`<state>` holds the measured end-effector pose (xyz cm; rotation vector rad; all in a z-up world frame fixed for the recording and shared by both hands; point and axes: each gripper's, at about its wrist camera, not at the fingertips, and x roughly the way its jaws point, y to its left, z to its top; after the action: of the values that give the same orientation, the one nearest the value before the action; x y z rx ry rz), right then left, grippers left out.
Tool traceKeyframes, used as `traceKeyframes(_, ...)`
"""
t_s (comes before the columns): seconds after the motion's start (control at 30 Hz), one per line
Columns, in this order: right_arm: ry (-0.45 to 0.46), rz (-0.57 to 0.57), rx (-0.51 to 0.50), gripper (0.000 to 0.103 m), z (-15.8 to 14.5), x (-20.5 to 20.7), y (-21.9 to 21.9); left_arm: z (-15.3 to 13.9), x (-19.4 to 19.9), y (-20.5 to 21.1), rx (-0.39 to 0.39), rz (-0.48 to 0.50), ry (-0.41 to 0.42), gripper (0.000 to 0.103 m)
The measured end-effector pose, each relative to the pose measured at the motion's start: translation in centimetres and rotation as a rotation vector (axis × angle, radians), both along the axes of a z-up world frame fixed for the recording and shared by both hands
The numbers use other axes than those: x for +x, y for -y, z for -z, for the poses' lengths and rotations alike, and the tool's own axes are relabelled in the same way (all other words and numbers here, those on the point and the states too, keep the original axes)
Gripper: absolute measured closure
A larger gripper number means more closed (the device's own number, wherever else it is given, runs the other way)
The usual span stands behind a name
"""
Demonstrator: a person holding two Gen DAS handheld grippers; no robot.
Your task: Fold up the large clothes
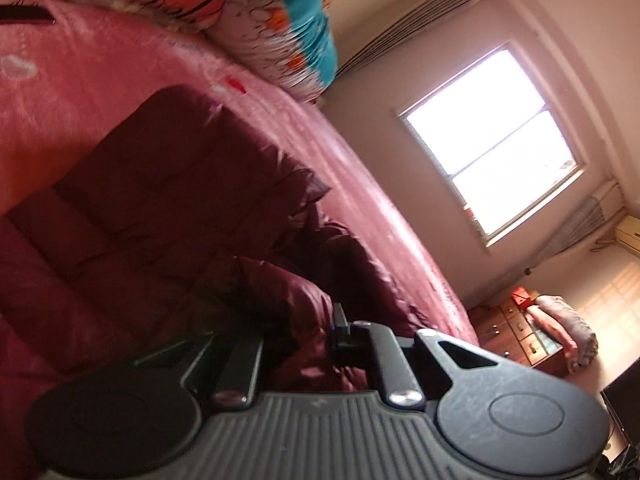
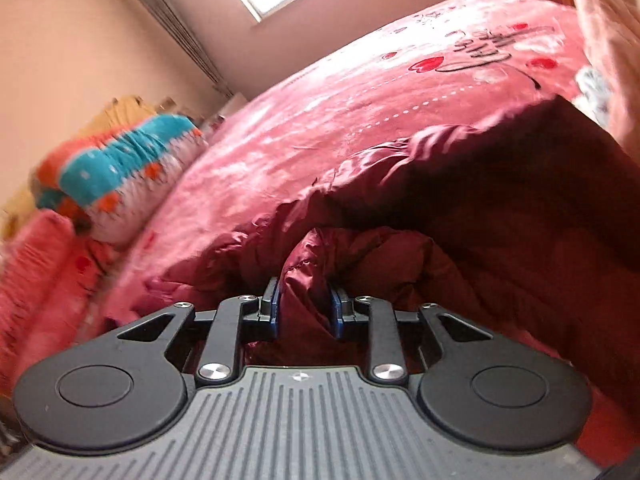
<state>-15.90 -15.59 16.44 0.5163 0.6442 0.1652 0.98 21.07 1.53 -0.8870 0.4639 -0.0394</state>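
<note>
Maroon coat (image 2: 460,200) on bed (image 2: 320,120), part-lifted. R gripper (image 2: 306,308) clamped on fabric bunch. L gripper (image 1: 296,340) buried in coat, state can't tell. Risk: slick padded fabric slips out mid-fold, layers skew.

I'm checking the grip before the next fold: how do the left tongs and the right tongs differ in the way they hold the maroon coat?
The right tongs show both blue-edged pads squeezing a bunched fold of the maroon coat. On the left tongs only one finger is visible, with cloth bunched against it, so their grip is unclear. The left view is steeply tilted, the right roughly level. Both sit at the coat on the pink blanket.
</note>
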Motion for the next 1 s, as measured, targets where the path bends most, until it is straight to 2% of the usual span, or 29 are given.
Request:
traceKeyframes(0.03, -0.005, 0.003, -0.015, 0.067, 0.4, 0.9, -0.5, 0.2, 0.5, -0.1, 0.003, -0.002, -0.011, 0.094)
traceKeyframes(0.1, -0.01, -0.002, -0.03, 0.054, 0.9, 2.2, 0.2, 0.4, 1.5, -0.2, 0.015, -0.001, -0.034, 0.094)
traceKeyframes(0.13, -0.014, -0.002, -0.043, 0.039, 1.1, 2.9, -0.1, 0.5, 2.1, -0.2, 0.027, 0.002, -0.048, 0.094)
traceKeyframes(0.2, -0.004, -0.011, -0.057, 0.029, 1.0, 3.1, 0.0, 0.7, 2.9, -0.2, 0.041, 0.002, -0.068, 0.094)
traceKeyframes(0.27, 0.014, -0.025, -0.047, 0.002, 0.7, 2.8, 0.3, 0.9, 3.4, -0.2, 0.038, 0.001, -0.086, 0.093)
traceKeyframes(0.43, 0.047, -0.002, 0.031, 0.002, 0.2, 0.7, 2.4, 1.4, 4.8, -0.3, 0.018, -0.015, -0.131, 0.093)
traceKeyframes(0.57, 0.076, 0.065, 0.108, 0.0, -0.1, -1.4, 3.8, 1.5, 5.0, 0.0, 0.027, -0.019, -0.149, 0.093)
traceKeyframes(0.67, 0.09, 0.13, 0.124, 0.0, 0.4, -2.8, 4.3, 1.6, 5.2, 0.0, 0.015, -0.026, -0.16, 0.093)
traceKeyframes(0.83, 0.076, 0.194, 0.173, 0.0, 2.4, -2.4, 4.6, 1.2, 5.7, 0.7, 0.046, -0.023, -0.166, 0.093)
traceKeyframes(1.0, 0.094, 0.145, 0.254, 0.0, 3.4, 0.3, 4.4, 0.9, 5.9, 1.3, 0.058, -0.024, -0.166, 0.093)
